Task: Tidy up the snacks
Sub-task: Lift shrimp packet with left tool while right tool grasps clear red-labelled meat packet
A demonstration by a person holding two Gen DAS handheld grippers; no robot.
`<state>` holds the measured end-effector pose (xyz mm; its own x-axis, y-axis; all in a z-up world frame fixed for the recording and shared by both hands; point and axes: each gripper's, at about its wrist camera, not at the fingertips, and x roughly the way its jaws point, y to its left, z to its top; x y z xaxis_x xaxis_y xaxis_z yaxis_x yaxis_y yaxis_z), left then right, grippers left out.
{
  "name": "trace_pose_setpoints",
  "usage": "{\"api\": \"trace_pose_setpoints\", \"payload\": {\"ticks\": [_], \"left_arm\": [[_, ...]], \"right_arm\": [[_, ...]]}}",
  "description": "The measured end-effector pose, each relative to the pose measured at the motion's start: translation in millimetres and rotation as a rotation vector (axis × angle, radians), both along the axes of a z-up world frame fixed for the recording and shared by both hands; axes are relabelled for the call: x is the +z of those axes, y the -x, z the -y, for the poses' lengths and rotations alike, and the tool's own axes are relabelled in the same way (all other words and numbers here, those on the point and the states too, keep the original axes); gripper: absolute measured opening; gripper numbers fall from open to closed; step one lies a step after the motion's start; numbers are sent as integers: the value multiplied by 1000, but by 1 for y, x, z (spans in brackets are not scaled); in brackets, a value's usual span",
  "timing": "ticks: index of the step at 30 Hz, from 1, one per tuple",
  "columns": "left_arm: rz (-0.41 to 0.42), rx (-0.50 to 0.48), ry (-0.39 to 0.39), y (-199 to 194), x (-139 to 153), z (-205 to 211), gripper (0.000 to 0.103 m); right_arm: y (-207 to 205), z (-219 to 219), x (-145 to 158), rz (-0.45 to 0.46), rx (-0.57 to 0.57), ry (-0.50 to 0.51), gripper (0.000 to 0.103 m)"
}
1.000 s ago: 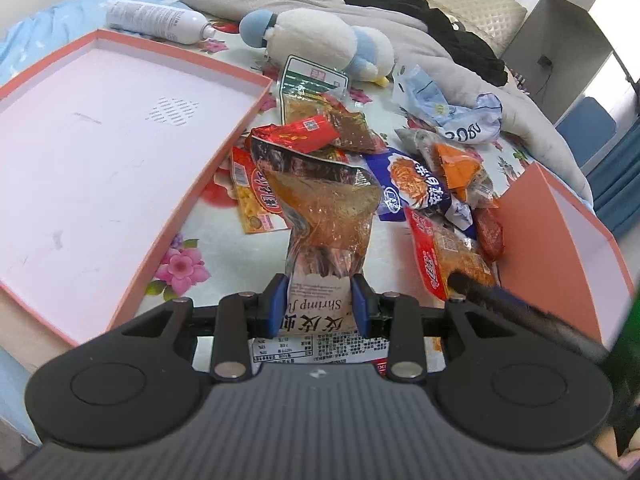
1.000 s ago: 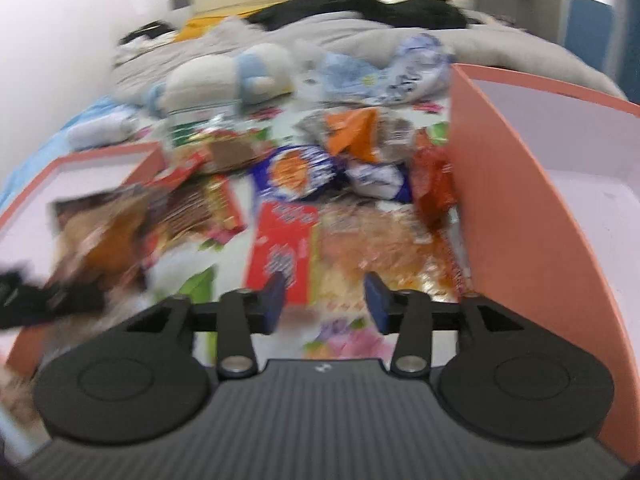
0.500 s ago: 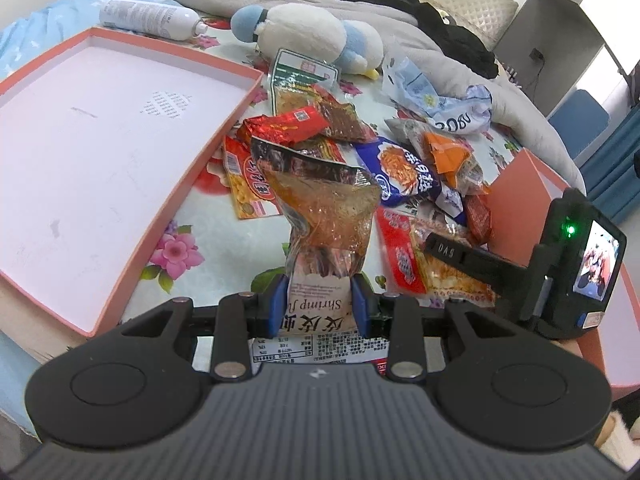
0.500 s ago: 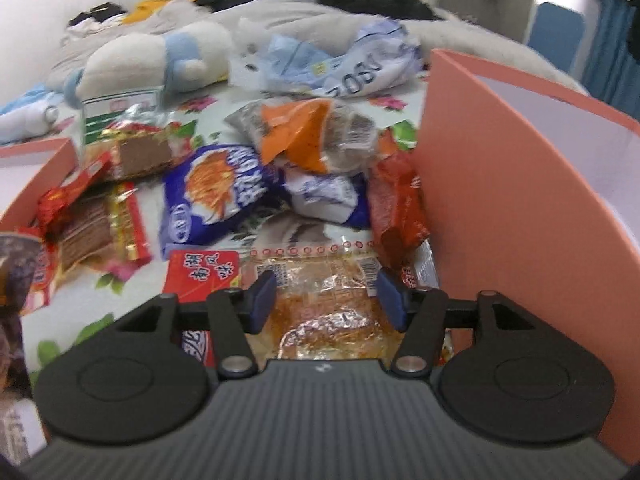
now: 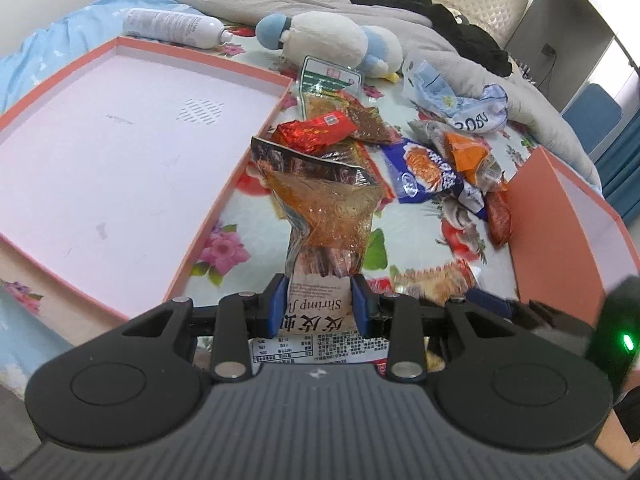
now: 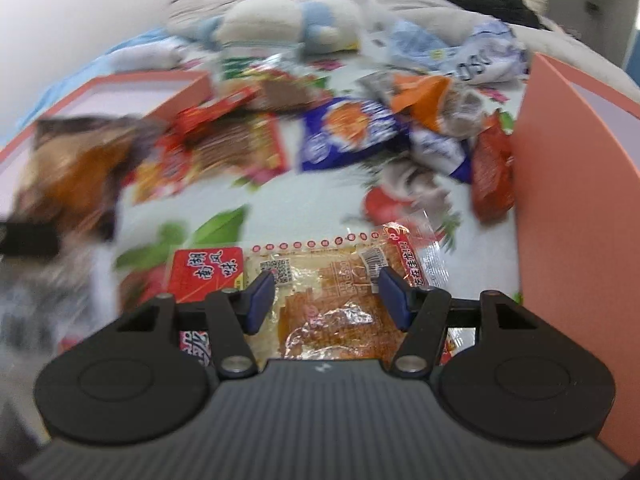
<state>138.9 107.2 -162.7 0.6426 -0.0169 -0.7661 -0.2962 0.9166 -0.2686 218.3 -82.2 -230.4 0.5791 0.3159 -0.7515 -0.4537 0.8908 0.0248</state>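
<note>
My left gripper (image 5: 319,300) is shut on a shrimp snack bag (image 5: 324,208), orange and clear with a dark foil top, held upright above the floral bedsheet beside the pink tray (image 5: 120,152). My right gripper (image 6: 326,294) is open, its fingers on either side of a clear packet of orange snack (image 6: 336,304) lying flat on the sheet, next to a red packet (image 6: 204,272). The shrimp bag shows blurred at the left of the right wrist view (image 6: 76,172). A pile of snack packets (image 5: 424,172) lies between the two boxes.
An orange box wall (image 6: 576,208) stands close on the right, also in the left wrist view (image 5: 556,232). A plush toy (image 5: 328,44), a white bottle (image 5: 172,28), crumpled wrappers (image 5: 452,100) and bedding lie behind the pile.
My right gripper has come down low over the clear orange packet, its fingers now around it. My left gripper still holds the shrimp bag and has shifted slightly.
</note>
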Motion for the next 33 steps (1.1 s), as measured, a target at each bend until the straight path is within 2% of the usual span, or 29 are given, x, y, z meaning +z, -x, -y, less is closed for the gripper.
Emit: {"api": "trace_pose_setpoints", "payload": {"ticks": [5,7,9,11,14,18,20,24,29,31,33], "left_arm": [[-27,-6,-8,7,-8,1,39],[-29,-4,-6,10,-11,1,39],[-26,-4,-4,13,-13,0,39],[-24,-1,5,15,-14,-2,39],[-23,-2,10,15,-15,-3,39],[-24,-8,12,16,-14,-4,39],[-25,-10,9,16,-14,-3,39],[-28,-21,-5,16,-12,-1,39],[-29,-16,2,17,-12,0,39],[-25,-15,2,19,-9,2,39],[-20,-6,5,21,-4,3,39]], "right_arm": [[33,2,7,-15,98,-45,61],[38,5,11,-31,145,-94,65],[37,3,14,-22,175,-79,69],[34,2,17,6,170,-41,72],[25,6,18,1,123,-30,90],[13,8,3,-71,73,17,93],[11,10,-1,-103,67,-24,94],[15,2,-5,-103,141,-1,101],[19,0,-7,-88,147,2,99],[22,-2,-5,-84,157,12,94],[28,-6,-2,-75,173,19,79]]}}
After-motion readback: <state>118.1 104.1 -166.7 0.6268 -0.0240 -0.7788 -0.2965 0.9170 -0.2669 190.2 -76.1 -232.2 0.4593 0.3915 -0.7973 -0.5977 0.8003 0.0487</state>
